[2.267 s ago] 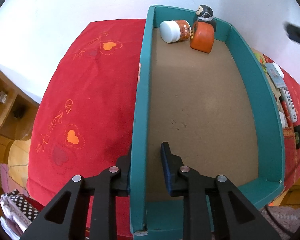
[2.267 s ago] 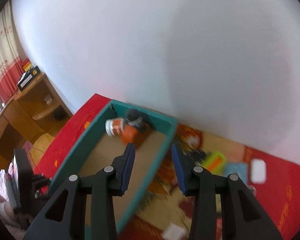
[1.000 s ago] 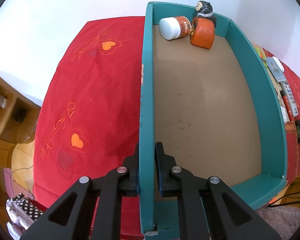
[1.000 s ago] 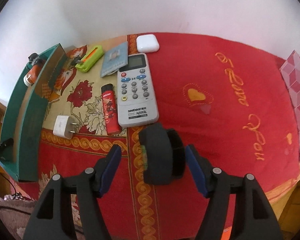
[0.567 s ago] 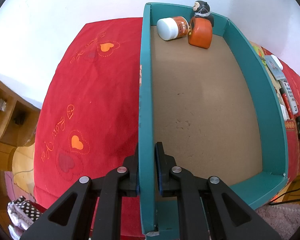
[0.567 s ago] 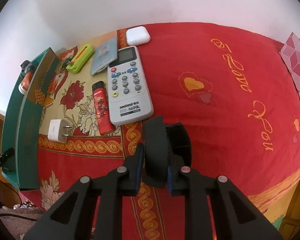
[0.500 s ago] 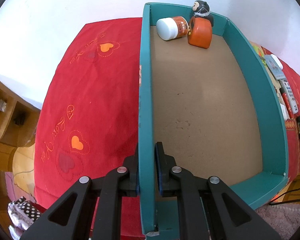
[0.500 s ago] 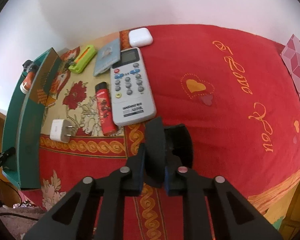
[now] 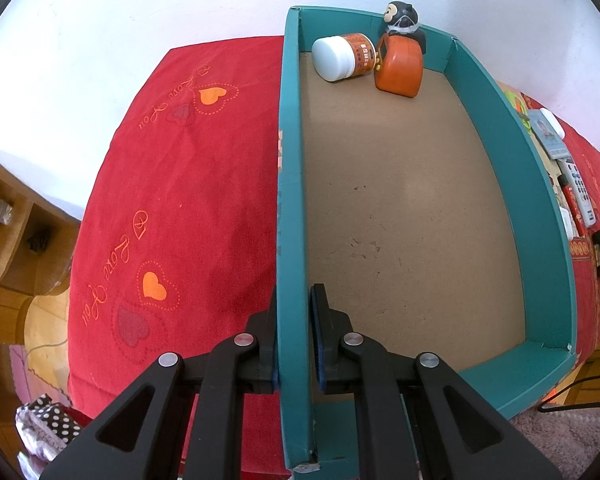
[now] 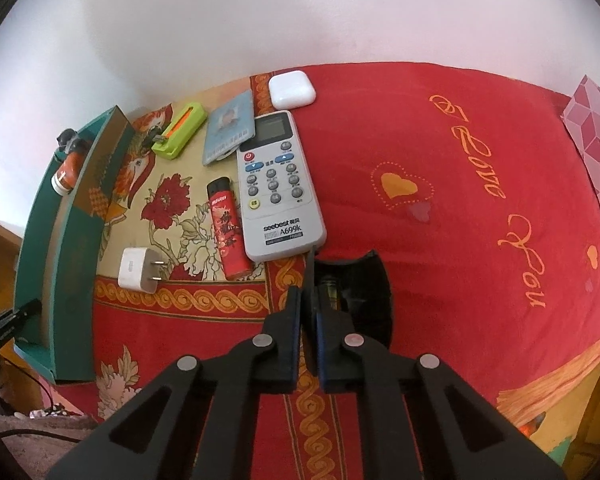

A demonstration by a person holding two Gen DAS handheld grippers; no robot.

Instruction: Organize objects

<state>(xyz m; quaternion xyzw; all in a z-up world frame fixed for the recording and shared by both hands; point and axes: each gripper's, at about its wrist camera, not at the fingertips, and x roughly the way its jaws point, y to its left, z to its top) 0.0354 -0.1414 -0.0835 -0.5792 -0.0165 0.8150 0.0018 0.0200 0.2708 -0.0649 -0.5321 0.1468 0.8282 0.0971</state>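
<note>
My left gripper is shut on the left wall of a teal box with a brown floor. At the box's far end lie a white-capped orange jar, an orange object and a small dark figurine. My right gripper is shut on the thin edge of a black case on the red cloth. A white remote, red lighter, white plug, green item, blue card and white earbud case lie ahead of it. The box stands at the left.
A red heart-patterned cloth covers the table against a white wall. A wooden shelf stands at the left. A pink patterned sheet lies at the far right. The table's front edge drops off near both grippers.
My right gripper swung down from the box to the black case and closed on it; the case has turned so only its thin edge is pinched. My left gripper closed on the box wall.
</note>
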